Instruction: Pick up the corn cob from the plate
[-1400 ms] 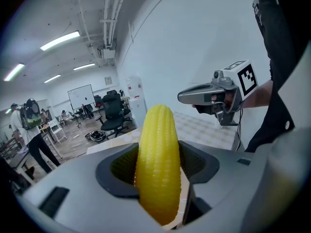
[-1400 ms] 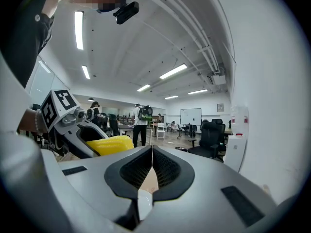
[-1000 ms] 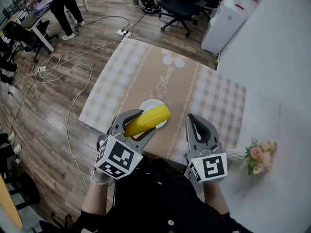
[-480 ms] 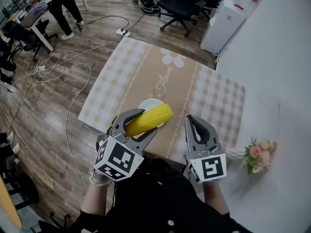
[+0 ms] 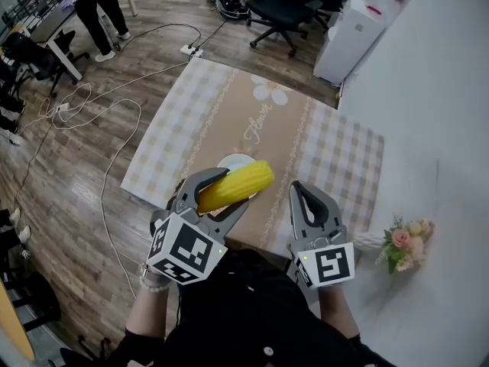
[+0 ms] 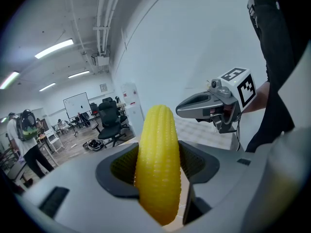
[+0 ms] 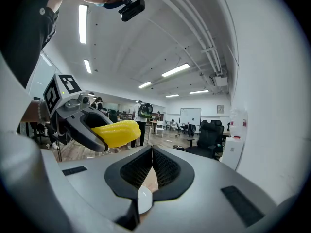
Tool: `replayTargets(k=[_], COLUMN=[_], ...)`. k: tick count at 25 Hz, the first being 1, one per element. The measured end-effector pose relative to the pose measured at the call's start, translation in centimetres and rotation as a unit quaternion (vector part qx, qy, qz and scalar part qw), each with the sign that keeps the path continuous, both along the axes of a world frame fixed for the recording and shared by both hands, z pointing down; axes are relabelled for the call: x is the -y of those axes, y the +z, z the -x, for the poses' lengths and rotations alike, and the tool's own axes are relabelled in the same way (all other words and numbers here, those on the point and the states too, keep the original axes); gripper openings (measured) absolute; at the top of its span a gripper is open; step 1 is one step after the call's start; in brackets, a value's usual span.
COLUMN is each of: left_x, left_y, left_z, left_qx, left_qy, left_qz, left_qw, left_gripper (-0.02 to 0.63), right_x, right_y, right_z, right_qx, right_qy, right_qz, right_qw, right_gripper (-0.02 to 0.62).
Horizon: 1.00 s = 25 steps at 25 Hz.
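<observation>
Left gripper [image 5: 228, 193] pinches the corn [image 5: 238, 183] near one end, holding it off the plate [image 5: 229, 161]; in the head view the cob's free end juts right over the plate's near rim. Right gripper [image 5: 302, 193] hangs just beside it, jaws pressed together on nothing, above the cloth [image 5: 221, 105].

The counter [image 5: 340, 163] stands on a wooden floor [image 5: 92, 167] and is covered by a cloth [image 5: 183, 113], checked along both sides with a tan band down the middle. A white plate [image 5: 231, 161] rests on that band, near the person's edge.
</observation>
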<state>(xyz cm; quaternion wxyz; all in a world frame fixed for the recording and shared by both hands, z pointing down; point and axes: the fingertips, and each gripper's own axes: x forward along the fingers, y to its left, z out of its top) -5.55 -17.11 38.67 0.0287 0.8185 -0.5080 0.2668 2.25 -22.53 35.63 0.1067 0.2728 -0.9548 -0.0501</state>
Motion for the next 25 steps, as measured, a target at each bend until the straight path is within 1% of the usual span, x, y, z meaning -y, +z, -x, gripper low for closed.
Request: replayTargets(k=[15, 25], left_x=[0.17, 0.27], left_y=[-0.13, -0.02], left_z=[0.03, 0.42], left_qx=[-0.005, -0.002], left_qy=[0.005, 0.001], left_qz=[-0.003, -0.002], left_qw=[1.0000, 1.0000], left_gripper=[0.259, 0.259], right_x=[0.03, 0.11], right_y=[0.12, 0.41], right_z=[0.00, 0.12], right_qx=[-0.002, -0.006], right_qy=[0.005, 0.003], right_qz=[-0.001, 0.000], right_qw=[1.000, 1.000], right_gripper=[0.041, 0.041])
